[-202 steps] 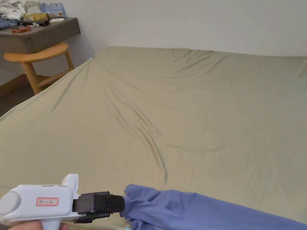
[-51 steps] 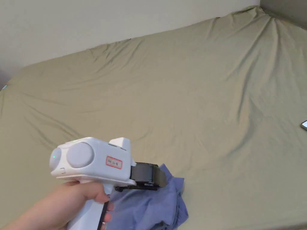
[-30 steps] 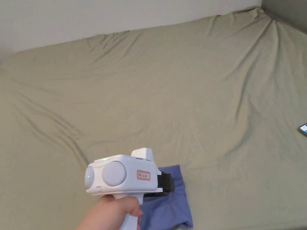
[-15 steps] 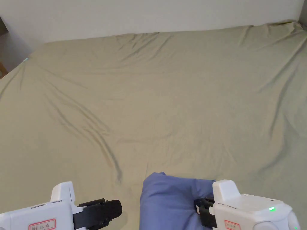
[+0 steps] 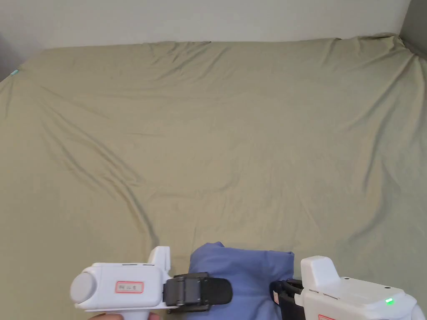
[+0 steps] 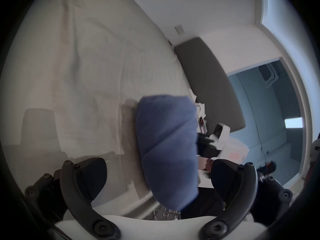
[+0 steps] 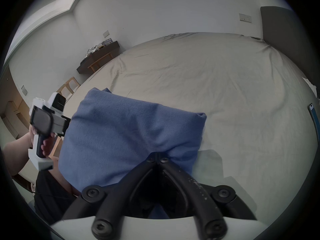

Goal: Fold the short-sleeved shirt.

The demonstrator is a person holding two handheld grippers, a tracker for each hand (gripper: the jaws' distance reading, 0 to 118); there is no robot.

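Blue soft-knit short-sleeved shirt (image 5: pixel 242 279), already a folded bundle, sits at near edge of olive-sheeted bed (image 5: pixel 233 137). Right tool (image 7: pixel 158 157) pinches its edge, jaws closed on cloth. Left tool (image 6: pixel 157 178) gapes wide, empty, beside it. Best: set bundle flat, then release. Versus half a second ago, left tool has moved in closer to shirt.

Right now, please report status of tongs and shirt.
Left tongs open, facing shirt. Right tongs shut on shirt. Shirt bunched on bed.
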